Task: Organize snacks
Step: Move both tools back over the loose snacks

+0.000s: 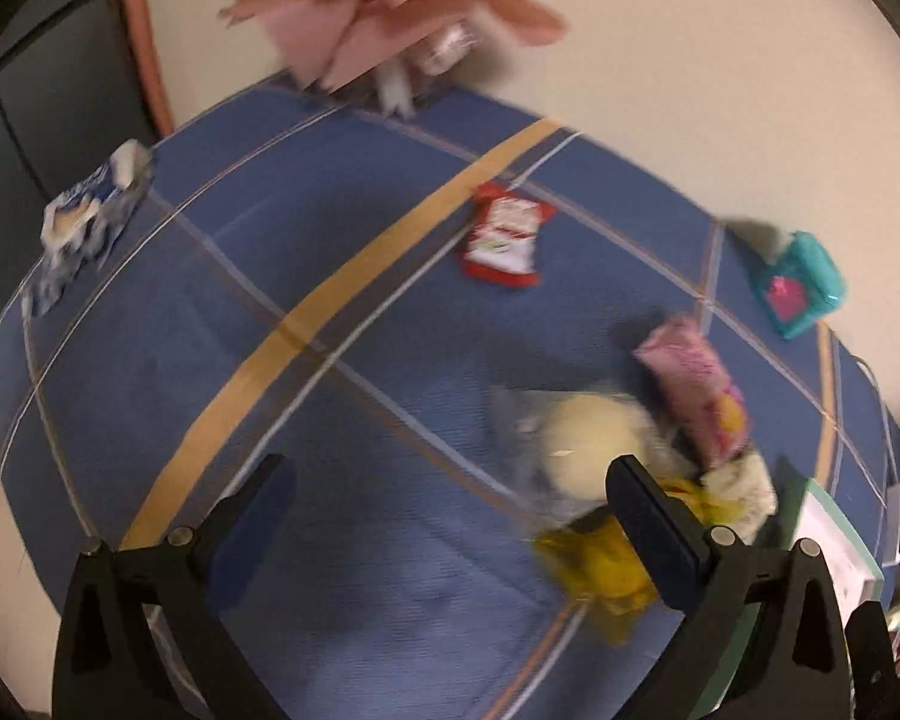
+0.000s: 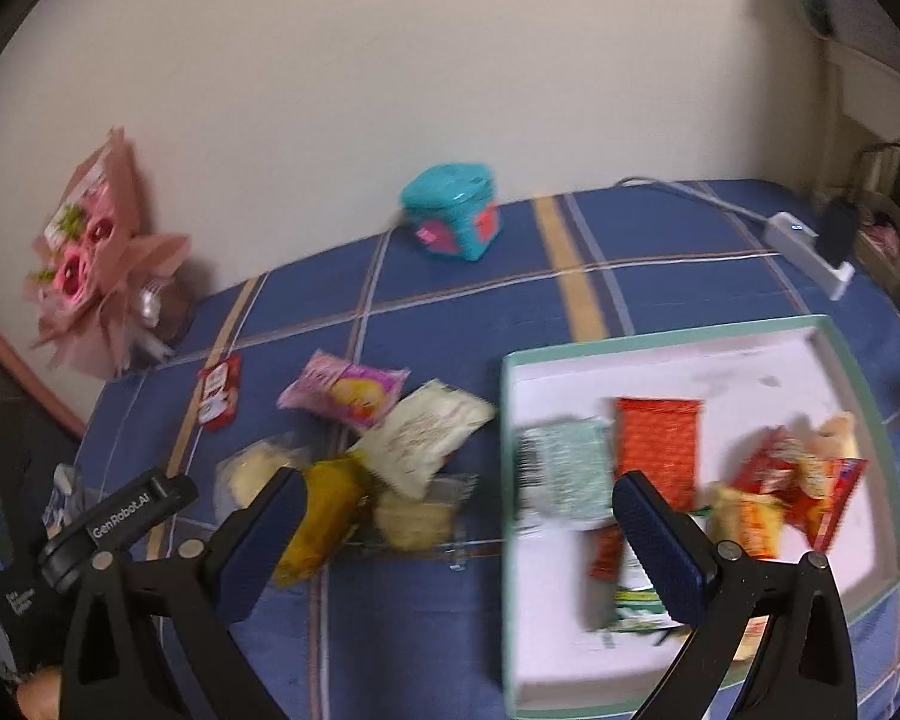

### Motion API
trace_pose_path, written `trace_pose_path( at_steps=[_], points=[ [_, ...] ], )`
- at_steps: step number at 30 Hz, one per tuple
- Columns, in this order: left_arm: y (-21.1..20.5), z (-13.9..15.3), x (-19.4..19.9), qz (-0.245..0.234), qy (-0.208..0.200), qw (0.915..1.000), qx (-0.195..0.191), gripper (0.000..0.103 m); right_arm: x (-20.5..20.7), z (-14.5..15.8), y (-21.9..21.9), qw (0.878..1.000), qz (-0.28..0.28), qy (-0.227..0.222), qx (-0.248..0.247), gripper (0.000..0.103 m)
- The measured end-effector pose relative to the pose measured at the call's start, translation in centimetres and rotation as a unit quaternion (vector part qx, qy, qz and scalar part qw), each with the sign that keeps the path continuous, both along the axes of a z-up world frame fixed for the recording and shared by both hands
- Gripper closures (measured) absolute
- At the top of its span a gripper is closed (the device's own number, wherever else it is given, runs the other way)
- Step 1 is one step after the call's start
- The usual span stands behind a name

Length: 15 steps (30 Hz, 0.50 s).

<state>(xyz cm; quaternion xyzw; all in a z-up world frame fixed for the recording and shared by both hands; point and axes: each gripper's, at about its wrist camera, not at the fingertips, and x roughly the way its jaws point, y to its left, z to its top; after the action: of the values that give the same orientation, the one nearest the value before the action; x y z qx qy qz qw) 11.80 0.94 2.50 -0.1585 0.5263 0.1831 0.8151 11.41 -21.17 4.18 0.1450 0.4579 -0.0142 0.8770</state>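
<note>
right wrist view | right gripper (image 2: 459, 519) wide open, empty; left gripper (image 1: 450, 480) likewise | yellow packet (image 2: 321, 516) looks light, crinkly, slippery | you'd best pinch its sealed end, gently

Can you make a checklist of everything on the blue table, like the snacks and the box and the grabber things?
Surface: blue plaid tablecloth.
Job's things: white tray holds several snack packets, among them an orange packet; loose on the cloth are a pink packet, white packet, yellow packet and small red packet.
Clutter: teal box, pink bouquet.
Grippers: left gripper and right gripper open, fingers empty.
Cables: white power strip with cord.
Surroundings: cream wall.
</note>
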Motion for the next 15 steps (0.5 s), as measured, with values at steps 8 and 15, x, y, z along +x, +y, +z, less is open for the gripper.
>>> trace_pose_path(
  at_steps=[8,15],
  points=[
    [0.1,-0.8,1.0,-0.021,0.009,0.9986,-0.048,0.000,2.3,-2.4,2.2,0.998,0.026,0.056,0.027,0.007],
    [-2.9,-1.1,2.4,-0.081,0.001,0.9937,-0.078,0.000,3.6,-5.5,2.3,0.993,0.023,0.112,0.027,0.016]
  ],
)
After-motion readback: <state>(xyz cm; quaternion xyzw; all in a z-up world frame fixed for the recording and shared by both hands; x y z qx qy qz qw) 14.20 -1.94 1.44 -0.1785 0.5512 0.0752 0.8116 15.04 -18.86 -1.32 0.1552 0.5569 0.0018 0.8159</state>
